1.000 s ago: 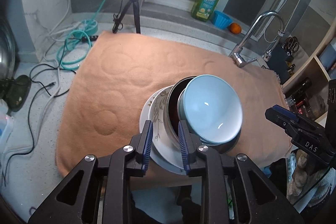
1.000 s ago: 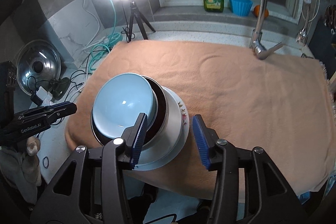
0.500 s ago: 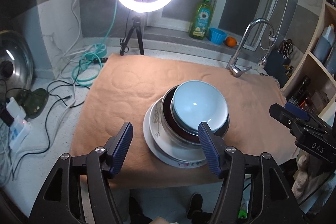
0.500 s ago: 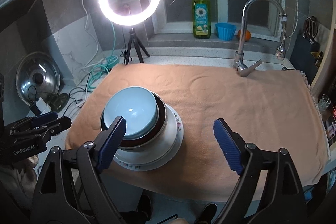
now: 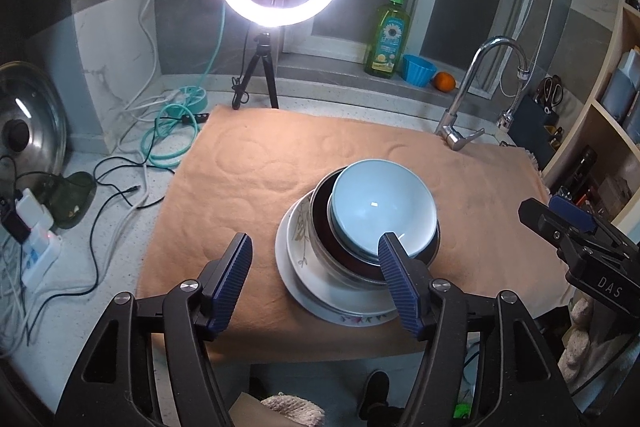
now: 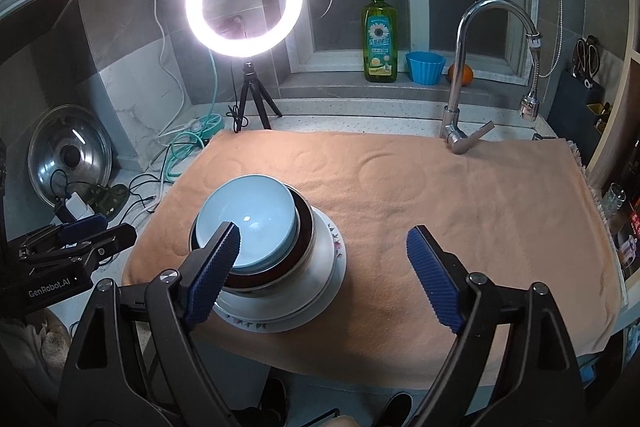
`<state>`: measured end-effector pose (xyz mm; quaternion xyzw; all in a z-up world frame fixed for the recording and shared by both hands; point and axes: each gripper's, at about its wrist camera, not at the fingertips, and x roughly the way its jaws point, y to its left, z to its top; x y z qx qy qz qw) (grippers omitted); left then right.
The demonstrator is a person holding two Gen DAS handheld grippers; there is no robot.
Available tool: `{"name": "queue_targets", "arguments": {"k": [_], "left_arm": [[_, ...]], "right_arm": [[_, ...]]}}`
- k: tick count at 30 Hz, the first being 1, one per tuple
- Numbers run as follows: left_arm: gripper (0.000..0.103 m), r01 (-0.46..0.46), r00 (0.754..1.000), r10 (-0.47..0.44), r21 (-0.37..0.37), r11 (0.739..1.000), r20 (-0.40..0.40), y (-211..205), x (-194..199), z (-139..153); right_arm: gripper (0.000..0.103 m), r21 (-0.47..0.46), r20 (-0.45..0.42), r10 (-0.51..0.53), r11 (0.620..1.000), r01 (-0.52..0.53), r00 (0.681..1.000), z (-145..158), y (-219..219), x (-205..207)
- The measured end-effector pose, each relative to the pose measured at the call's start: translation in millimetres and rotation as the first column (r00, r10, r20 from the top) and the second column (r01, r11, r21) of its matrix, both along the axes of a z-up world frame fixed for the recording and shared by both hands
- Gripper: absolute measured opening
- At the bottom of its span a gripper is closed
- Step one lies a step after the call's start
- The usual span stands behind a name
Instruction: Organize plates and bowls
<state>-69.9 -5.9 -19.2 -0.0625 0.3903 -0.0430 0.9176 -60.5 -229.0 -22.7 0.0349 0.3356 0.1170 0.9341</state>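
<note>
Kitchen table (image 5: 100,263) carries an orange towel (image 5: 256,195); on it sit a blue bowl (image 5: 380,207) in a dark bowl (image 5: 320,227) on a plate (image 5: 296,267). Left tongs (image 5: 314,279) and right tongs (image 6: 324,267) hang released before the stack. Only the right view shows the towel beyond the plate.

Glossy blue bowl (image 5: 383,207); matt cloth towel (image 5: 256,171); shiny metal tap (image 5: 476,83).

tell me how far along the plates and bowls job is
Done: the light blue bowl sits in the dark bowl, on the white plates, one stack on the towel. In hand: nothing; the left gripper and right gripper are open and clear of the stack. Left: apparently nothing, no loose dishes show.
</note>
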Motion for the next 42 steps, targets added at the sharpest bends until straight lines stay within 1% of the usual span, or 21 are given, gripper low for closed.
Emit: {"name": "queue_targets", "arguments": {"k": [18,42], "left_arm": [[0.065,0.001,1.0,-0.001,0.018,1.0,0.003,-3.8,4.0,3.7],[0.065,-0.004,1.0,0.004,0.013,1.0,-0.008,-0.8,9.3,2.2]], "right_arm": [[0.088,-0.002,0.001,-0.002,1.0,0.002,1.0,-0.2,-1.7,4.6],[0.088,-0.006,-0.008,-0.001,1.0,0.001,1.0,-5.9,-0.6,6.9]]}}
